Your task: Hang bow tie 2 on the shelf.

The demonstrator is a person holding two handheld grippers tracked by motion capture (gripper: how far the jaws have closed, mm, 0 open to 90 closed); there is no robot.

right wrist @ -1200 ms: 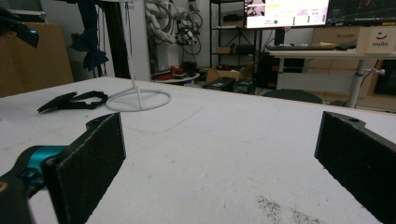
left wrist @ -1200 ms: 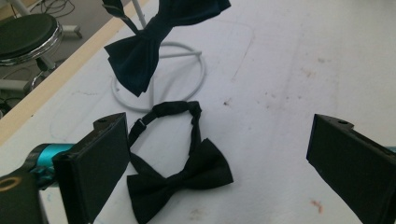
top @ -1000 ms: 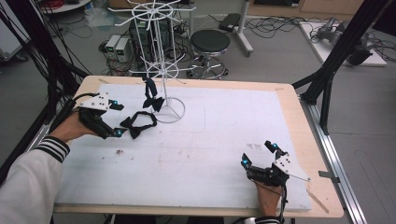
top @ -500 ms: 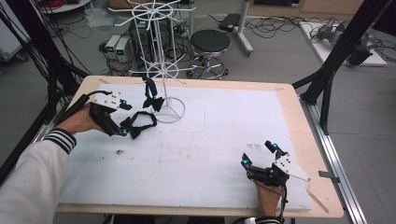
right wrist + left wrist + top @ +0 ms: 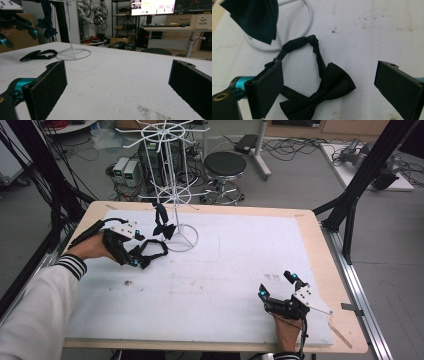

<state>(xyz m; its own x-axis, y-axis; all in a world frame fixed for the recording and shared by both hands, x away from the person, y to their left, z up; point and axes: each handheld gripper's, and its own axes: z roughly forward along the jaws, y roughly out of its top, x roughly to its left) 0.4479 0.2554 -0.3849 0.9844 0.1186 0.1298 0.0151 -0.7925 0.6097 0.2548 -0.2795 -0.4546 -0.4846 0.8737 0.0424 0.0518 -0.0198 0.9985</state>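
The bow tie [image 5: 322,92] lies flat on the bench [image 5: 240,270], directly between the wide-open jaws of the left hand-held gripper [image 5: 329,85]. Its strap loops away toward the wire stand [image 5: 172,195]. The right hand-held gripper [image 5: 277,285], also wide open and empty, sits well apart.

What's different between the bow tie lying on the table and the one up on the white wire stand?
The bow tie on the table lies flat on the white mat, its strap spread in a loop; the bow tie on the stand hangs off the table from a hook. The open left gripper straddles the lying one; nothing is near the hanging one. Both look dark.
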